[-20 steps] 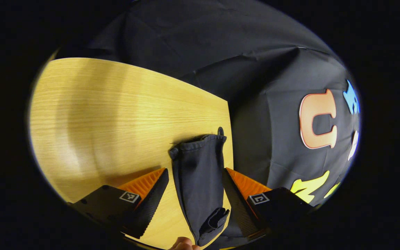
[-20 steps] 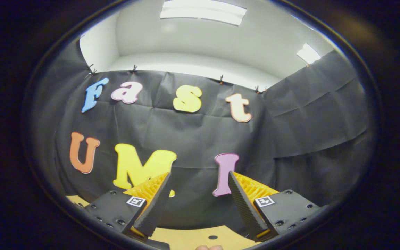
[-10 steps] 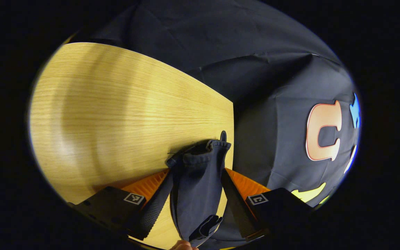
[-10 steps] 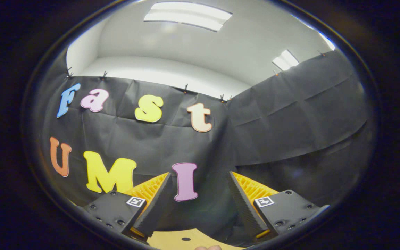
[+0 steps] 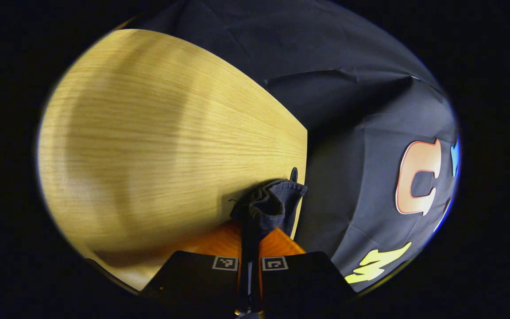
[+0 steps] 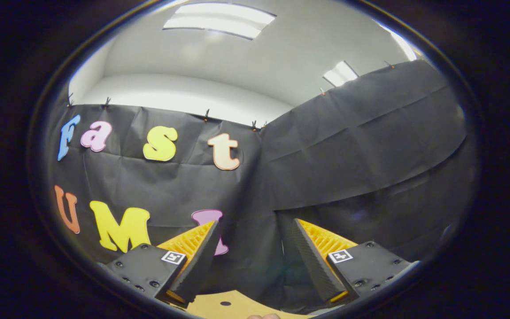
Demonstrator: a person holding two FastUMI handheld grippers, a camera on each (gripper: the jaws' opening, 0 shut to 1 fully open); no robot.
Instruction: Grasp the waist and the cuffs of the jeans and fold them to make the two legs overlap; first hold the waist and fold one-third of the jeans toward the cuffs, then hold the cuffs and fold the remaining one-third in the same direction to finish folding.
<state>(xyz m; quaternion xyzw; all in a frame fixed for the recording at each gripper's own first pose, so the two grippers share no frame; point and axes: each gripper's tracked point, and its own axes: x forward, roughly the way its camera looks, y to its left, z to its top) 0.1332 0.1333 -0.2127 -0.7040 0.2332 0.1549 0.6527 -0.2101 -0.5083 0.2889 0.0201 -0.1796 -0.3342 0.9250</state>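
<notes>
Left gripper (image 5: 249, 235) clamped tight on the jeans (image 5: 269, 204) cuff at the table (image 5: 148, 133) edge, right gripper (image 6: 249, 252) wide open, holding nothing, aimed at the wall — lift one-handed and the legs could skew.

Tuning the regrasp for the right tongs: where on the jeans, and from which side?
Take the bunched hem beyond the left tongs, coming in from the table edge side. The hem sits at the edge, gathered into a thick roll that open tongs could straddle.
</notes>
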